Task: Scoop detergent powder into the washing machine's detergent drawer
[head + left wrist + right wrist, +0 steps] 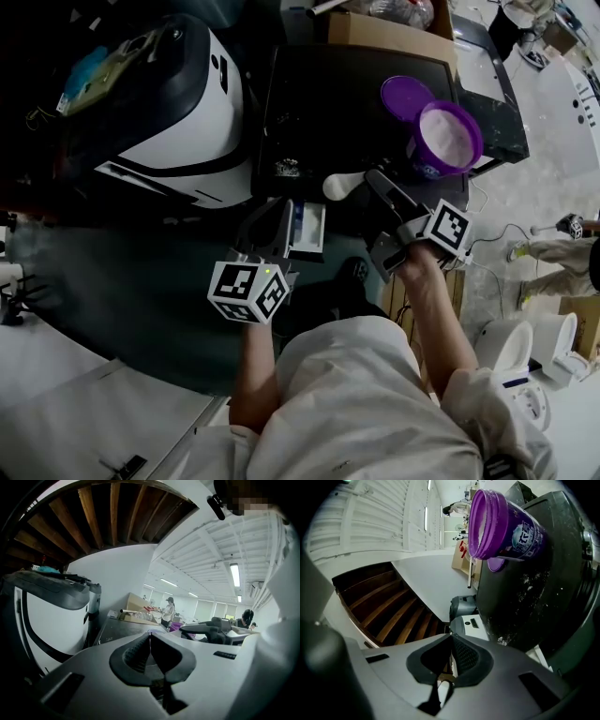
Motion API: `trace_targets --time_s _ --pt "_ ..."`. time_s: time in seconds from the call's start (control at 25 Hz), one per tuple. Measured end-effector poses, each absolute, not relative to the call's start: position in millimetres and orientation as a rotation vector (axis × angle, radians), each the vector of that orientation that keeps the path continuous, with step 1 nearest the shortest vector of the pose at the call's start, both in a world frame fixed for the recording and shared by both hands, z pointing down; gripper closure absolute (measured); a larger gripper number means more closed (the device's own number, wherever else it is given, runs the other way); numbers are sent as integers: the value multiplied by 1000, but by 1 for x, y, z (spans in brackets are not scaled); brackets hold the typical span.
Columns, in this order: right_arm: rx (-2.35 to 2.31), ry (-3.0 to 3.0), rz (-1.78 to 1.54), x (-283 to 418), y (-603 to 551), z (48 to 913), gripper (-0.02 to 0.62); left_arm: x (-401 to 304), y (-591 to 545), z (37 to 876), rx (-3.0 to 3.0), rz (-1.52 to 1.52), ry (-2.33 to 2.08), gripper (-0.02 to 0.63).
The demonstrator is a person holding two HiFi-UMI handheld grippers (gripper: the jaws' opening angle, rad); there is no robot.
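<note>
Both tongs are closed. Your right gripper (451, 639) clamps the white scoop (340, 186) between the open purple tub (448, 139) and the pulled-out detergent drawer (307, 230), likely for tipping. Your left gripper (150, 635), empty, hangs beside that drawer.

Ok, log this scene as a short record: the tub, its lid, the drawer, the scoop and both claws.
detergent tub: open, white powder inside, on top of the washing machine
lid: off, lying beside the tub
detergent drawer: pulled out
scoop: white, held between tub and drawer
right claw: shut on the scoop
left claw: shut, nothing in it, beside the drawer
</note>
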State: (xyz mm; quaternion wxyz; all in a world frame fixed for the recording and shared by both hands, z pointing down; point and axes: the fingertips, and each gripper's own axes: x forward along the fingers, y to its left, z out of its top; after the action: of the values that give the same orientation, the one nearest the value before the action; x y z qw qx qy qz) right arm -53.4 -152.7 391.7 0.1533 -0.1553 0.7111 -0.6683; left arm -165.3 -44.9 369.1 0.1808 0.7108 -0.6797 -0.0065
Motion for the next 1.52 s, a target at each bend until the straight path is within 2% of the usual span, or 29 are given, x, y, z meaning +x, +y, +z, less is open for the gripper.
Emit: trace_targets --time_s 1.52 --pt "-480 2482 -1760 -90 -82 485 583 -181 15 431 1924 15 -1819 584"
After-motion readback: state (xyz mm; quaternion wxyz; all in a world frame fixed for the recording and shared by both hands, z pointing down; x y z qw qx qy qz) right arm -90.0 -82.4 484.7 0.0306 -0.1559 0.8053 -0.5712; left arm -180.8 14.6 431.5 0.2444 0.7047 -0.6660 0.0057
